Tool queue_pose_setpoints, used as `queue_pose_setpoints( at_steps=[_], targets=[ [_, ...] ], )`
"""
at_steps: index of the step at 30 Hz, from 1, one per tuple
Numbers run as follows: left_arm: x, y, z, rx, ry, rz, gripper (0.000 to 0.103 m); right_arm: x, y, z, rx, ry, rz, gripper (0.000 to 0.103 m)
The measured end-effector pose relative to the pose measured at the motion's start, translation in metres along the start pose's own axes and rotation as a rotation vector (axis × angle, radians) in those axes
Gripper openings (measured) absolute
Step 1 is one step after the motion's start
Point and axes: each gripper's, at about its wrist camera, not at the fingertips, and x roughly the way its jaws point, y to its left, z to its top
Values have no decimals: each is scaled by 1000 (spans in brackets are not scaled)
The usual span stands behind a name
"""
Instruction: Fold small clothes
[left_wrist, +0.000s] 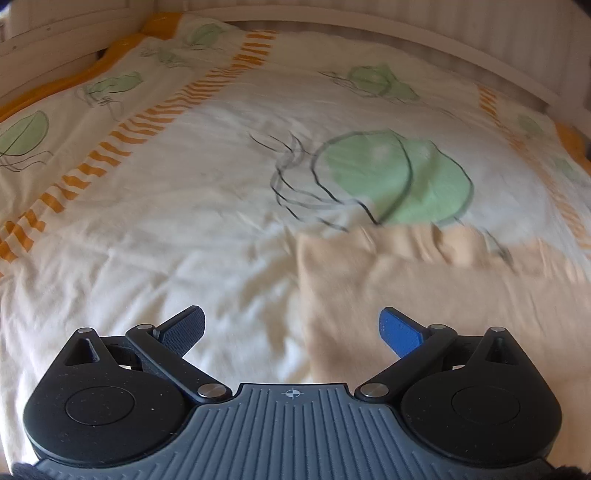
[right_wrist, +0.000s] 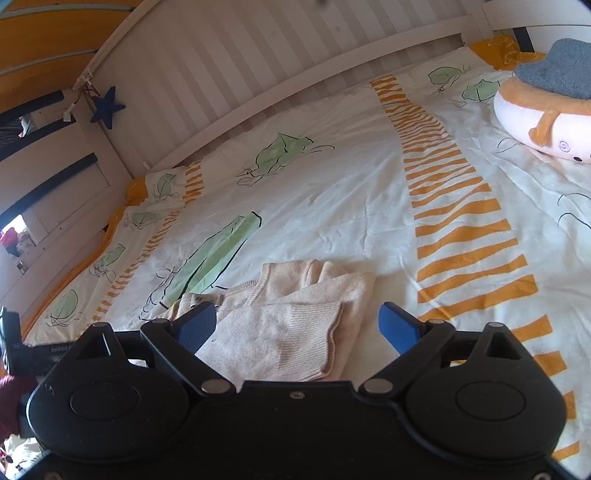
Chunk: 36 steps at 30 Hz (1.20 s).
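A small beige knit sweater (right_wrist: 291, 317) lies on the bed, partly folded, with a ribbed sleeve laid across its body. In the left wrist view the same beige sweater (left_wrist: 424, 295) lies flat at the right, blurred. My left gripper (left_wrist: 291, 330) is open and empty, hovering over the sweater's left edge. My right gripper (right_wrist: 297, 325) is open and empty, just above the folded sweater, its fingers either side of the sleeve.
The bed has a white duvet (right_wrist: 351, 192) with green leaf prints and orange stripes. A white slatted bed rail (right_wrist: 229, 74) runs along the far side. A plush toy (right_wrist: 543, 118) with a grey hat sits at the far right. A blue star (right_wrist: 107, 107) hangs on the rail.
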Motion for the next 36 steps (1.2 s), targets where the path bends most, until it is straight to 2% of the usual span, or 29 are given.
queue_pose_setpoints(
  at_steps=[2,4,6,9,12,18,24,29,36],
  targets=[
    [4,-4,-12,38,28,11,102,-1,2,0,1,1,9,96],
    [14,1,-22,63,59,71,102,-2,4,1,-4,5,16,96],
    [21,9,-32,55,75,88,103,-3,6,2,-13,15,22,96],
    [15,23,-37,-23,66,50,103,-8,10,-1,-22,29,22,96],
    [4,22,-38,-15,74,39,102,-17,14,-8,-22,41,15,96],
    [-36,22,-55,-10,57,-43,102,-42,23,-32,-10,84,-4,96],
    [-79,23,-83,-26,50,-131,102,-71,30,-65,17,155,-39,96],
    [-109,26,-112,-70,39,-175,102,-96,39,-95,42,239,-88,97],
    [-130,24,-152,-55,90,-207,102,-120,55,-120,87,342,-120,100]
  ],
)
